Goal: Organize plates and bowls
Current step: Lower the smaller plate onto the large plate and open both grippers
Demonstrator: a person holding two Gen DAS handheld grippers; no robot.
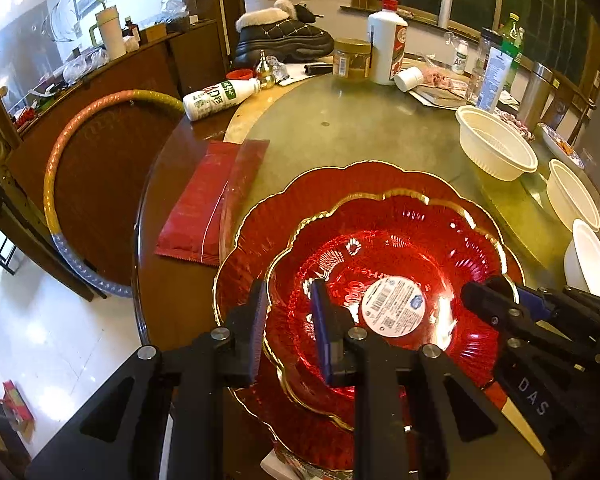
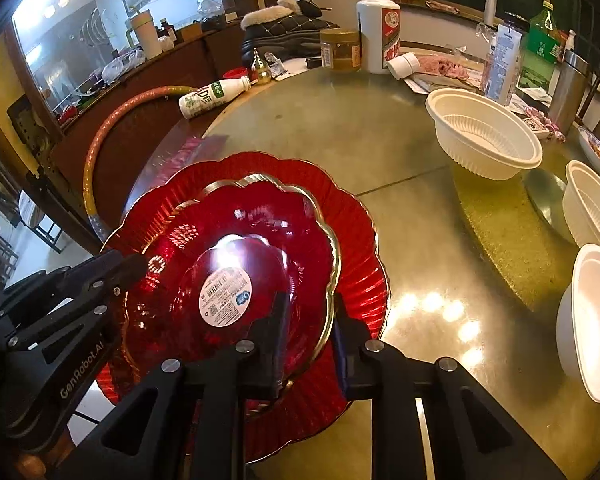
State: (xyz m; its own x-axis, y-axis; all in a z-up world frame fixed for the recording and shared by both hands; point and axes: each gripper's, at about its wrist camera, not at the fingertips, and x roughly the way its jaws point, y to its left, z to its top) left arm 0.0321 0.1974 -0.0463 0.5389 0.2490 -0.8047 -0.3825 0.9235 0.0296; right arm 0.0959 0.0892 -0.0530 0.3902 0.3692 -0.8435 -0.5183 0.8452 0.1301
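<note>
- The small red plate [image 1: 384, 272] sits nested on the large red plate [image 1: 260, 224] at the table's [image 1: 340, 128] near edge.
- The left gripper [image 1: 290, 308] is clamped on the small plate's left rim.
- The right gripper [image 2: 312, 320] grips its right rim.
- White bowls [image 2: 484, 140] stand right of the plates, well apart from them.

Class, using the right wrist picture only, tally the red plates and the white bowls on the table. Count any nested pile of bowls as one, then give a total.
Red fluted gold-rimmed plates: 2 (large red plate beneath smaller red plate)
White ribbed plastic bowls: 3 (far bowl, right-edge bowl, near bowl)
Total: 5
</note>
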